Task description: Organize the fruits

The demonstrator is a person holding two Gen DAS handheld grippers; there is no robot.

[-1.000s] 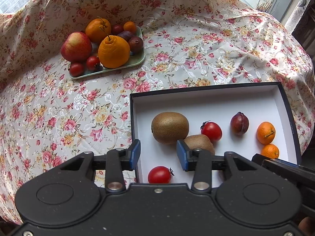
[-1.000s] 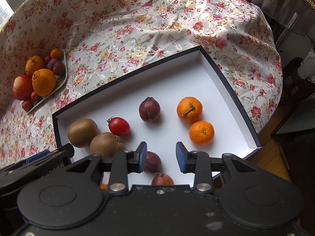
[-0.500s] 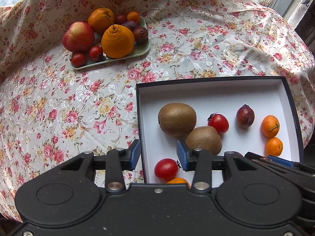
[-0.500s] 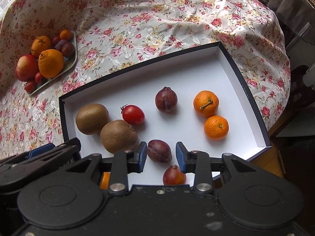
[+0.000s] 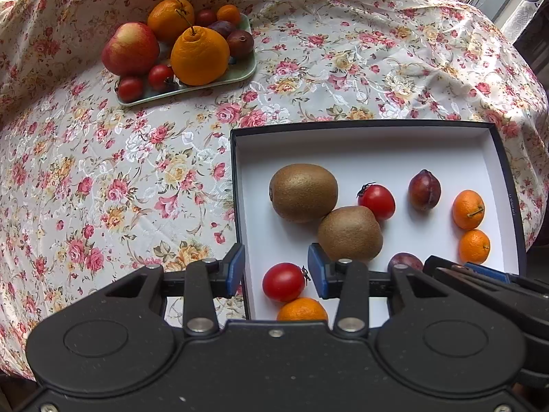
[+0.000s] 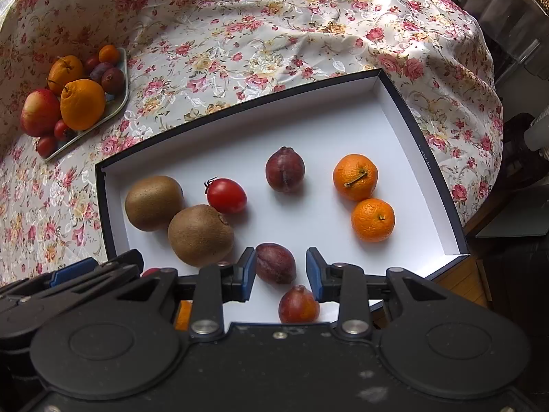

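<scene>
Left gripper [image 5: 276, 276]: fingers spread, empty, a tomato [image 5: 283, 282] lying in line between them just ahead; right gripper [image 6: 281, 273]: fingers spread, empty, a plum [image 6: 275, 263] just ahead between them, its long axis running roughly along the fingers, so each fruit lay nearest its own hand. Box [image 6: 394, 127] on the cloth-covered surface held, counted: two kiwis, two tomatoes, three plums, three mandarins, one of them half hidden at the near edge. Tray [image 5: 240, 73], well apart at far left: one apple, two oranges, two tomatoes, one mandarin, about three plums.
</scene>
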